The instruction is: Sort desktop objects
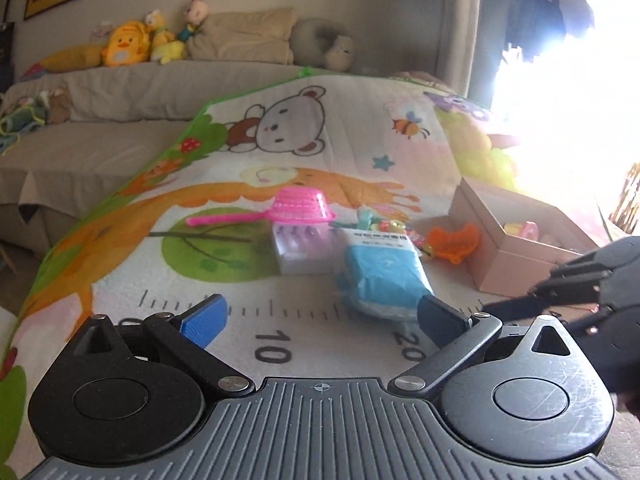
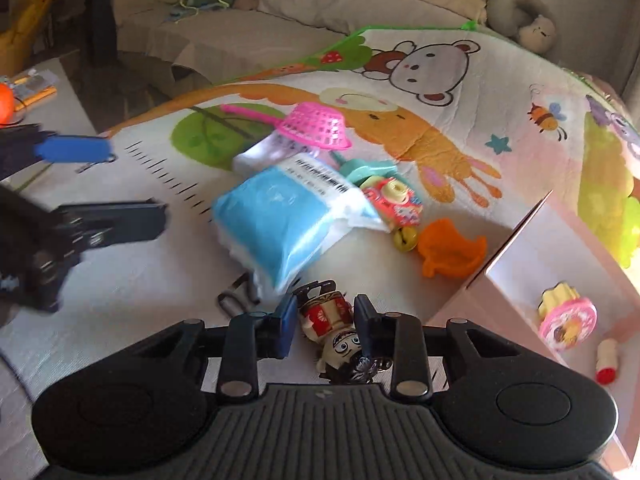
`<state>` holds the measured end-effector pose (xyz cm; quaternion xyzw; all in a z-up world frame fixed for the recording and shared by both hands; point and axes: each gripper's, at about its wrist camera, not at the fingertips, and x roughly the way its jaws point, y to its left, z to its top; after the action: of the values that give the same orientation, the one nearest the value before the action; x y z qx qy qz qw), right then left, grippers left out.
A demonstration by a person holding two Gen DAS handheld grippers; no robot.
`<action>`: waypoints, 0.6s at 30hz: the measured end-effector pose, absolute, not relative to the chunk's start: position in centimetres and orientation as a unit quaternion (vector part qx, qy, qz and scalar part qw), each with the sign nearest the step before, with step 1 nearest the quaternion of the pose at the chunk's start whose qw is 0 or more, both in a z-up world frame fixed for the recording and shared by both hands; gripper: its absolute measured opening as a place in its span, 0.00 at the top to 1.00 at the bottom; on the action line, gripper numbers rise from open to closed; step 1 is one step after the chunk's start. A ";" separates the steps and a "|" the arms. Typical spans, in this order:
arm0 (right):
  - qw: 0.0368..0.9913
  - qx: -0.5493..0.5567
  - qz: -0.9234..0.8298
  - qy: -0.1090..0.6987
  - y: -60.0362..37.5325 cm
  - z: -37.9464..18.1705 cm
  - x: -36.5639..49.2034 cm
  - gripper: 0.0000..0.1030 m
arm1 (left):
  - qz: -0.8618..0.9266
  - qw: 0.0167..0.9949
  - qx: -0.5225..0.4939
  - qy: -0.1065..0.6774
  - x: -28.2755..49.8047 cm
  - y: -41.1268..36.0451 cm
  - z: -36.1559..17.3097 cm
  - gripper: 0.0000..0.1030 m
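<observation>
i am closing my right gripper (image 2: pixel 325 326) around the figurine (image 2: pixel 340 336) lying on the mat (image 2: pixel 460 80) beside the pink box (image 2: pixel 516 248), while my left gripper (image 1: pixel 320 316) is hovering wide open near the blue packet (image 1: pixel 380 280).

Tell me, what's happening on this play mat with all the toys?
A person is sorting toys with two handheld grippers. The right gripper has a small figurine between its fingers, beside the pink box, which already holds a few toys. The left gripper hangs open and empty before the blue packet and pink strainer.
</observation>
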<state>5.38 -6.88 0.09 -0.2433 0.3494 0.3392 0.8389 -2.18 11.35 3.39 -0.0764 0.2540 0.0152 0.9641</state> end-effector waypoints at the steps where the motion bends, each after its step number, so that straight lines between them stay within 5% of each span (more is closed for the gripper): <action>1: 0.837 -0.241 0.346 0.349 -7.6 0.2 4.2 0.70 | 0.008 0.963 -0.076 0.259 -2.0 11.0 3.3 0.00; 4: 0.845 -0.224 0.352 0.334 -10.2 1.2 1.1 0.70 | -0.009 0.962 -0.066 0.266 -2.0 9.7 3.1 0.00; 8: 0.882 -0.201 0.307 0.296 -14.2 2.7 -1.5 0.46 | -0.036 0.960 -0.052 0.274 -2.5 8.1 3.0 0.00; 18: 0.914 -0.147 0.143 0.351 -21.7 -0.7 -0.5 0.44 | -0.124 0.938 0.002 0.325 -2.2 1.7 2.2 0.00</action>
<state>-0.46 -21.68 -0.70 -0.1471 0.3506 0.1426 0.9138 -2.23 1.66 2.20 0.0015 0.3250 -0.1242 0.9375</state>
